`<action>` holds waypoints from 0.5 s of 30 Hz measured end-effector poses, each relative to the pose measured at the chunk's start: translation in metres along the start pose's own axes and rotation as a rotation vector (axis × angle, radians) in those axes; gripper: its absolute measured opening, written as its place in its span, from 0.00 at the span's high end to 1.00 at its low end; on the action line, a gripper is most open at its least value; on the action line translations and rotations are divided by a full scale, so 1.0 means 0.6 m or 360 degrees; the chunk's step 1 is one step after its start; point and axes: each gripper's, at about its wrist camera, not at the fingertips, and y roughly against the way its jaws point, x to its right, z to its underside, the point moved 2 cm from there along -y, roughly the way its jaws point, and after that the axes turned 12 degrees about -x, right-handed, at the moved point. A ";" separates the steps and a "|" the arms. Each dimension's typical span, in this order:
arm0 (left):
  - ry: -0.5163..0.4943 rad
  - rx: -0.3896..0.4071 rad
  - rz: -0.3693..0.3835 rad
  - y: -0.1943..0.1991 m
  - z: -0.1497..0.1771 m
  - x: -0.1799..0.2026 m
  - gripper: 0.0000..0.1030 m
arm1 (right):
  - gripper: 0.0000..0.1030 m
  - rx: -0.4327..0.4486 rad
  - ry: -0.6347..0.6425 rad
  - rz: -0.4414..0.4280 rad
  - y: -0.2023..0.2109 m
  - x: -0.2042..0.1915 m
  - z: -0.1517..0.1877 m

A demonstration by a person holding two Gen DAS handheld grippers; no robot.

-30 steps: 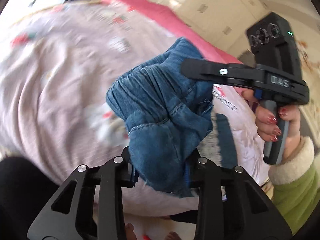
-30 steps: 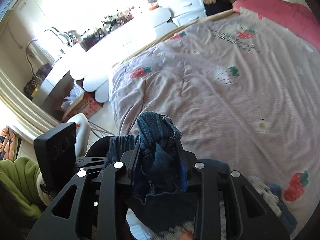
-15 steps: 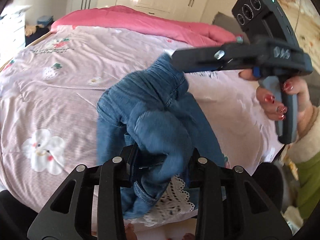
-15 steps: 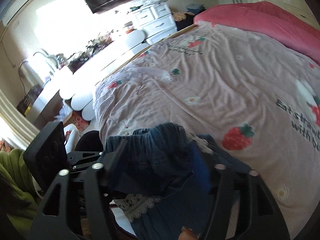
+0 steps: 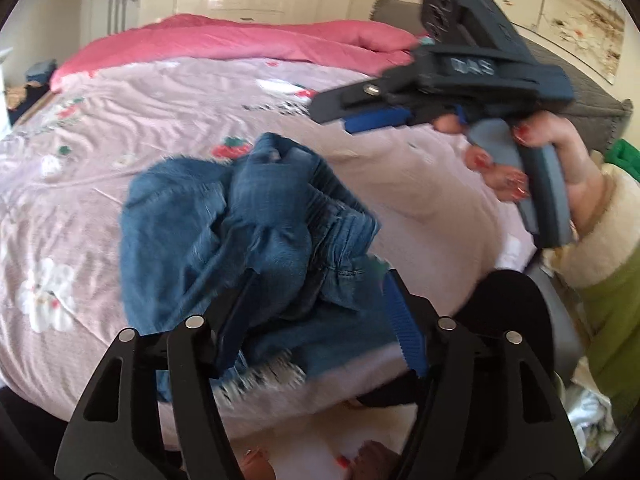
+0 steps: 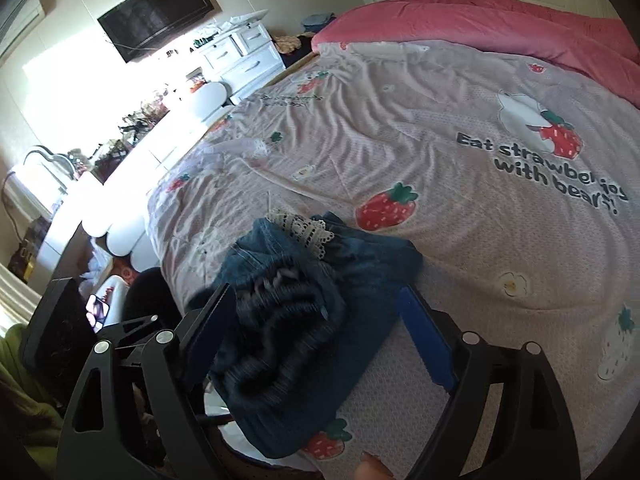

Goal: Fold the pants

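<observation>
On the near edge of the bed's pink strawberry quilt [image 6: 460, 128], the denim pants [image 5: 240, 240] sit in a crumpled heap, lace trim [image 6: 304, 228] poking out. Both grippers are spread wide open: left gripper [image 5: 316, 316] around the heap, right gripper [image 6: 320, 332] over it. White dresser [image 6: 240, 56] and TV [image 6: 156, 12] sit beyond.

The right gripper [image 5: 352, 114] is black with blue pads and a grey handle. Its hand [image 5: 532, 156] has red nails, cream cuff, green sleeve.
</observation>
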 end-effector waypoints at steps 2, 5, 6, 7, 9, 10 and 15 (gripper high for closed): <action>-0.0028 0.0002 0.0037 0.012 0.012 0.004 0.41 | 0.19 -0.0006 -0.0004 0.0020 0.000 -0.005 -0.002; -0.0002 0.0031 0.0037 0.034 0.021 -0.013 0.39 | 0.19 -0.0005 0.0015 0.0050 0.002 -0.020 -0.008; 0.0021 0.0044 0.0029 0.042 0.022 -0.023 0.38 | 0.19 -0.0006 0.0022 0.0064 0.002 -0.026 -0.012; 0.0058 0.0062 -0.0009 0.052 0.022 -0.040 0.36 | 0.19 -0.0005 0.0038 0.0079 0.000 -0.036 -0.017; 0.0137 0.0094 -0.0104 0.065 0.022 -0.074 0.35 | 0.19 -0.0010 0.0067 0.0089 -0.004 -0.058 -0.024; 0.0172 0.0102 -0.0128 0.068 0.020 -0.084 0.35 | 0.19 -0.0013 0.0079 0.0089 -0.006 -0.066 -0.026; 0.0355 0.0077 -0.0215 0.080 0.022 -0.162 0.35 | 0.47 -0.0100 0.0303 0.0055 -0.020 -0.129 -0.002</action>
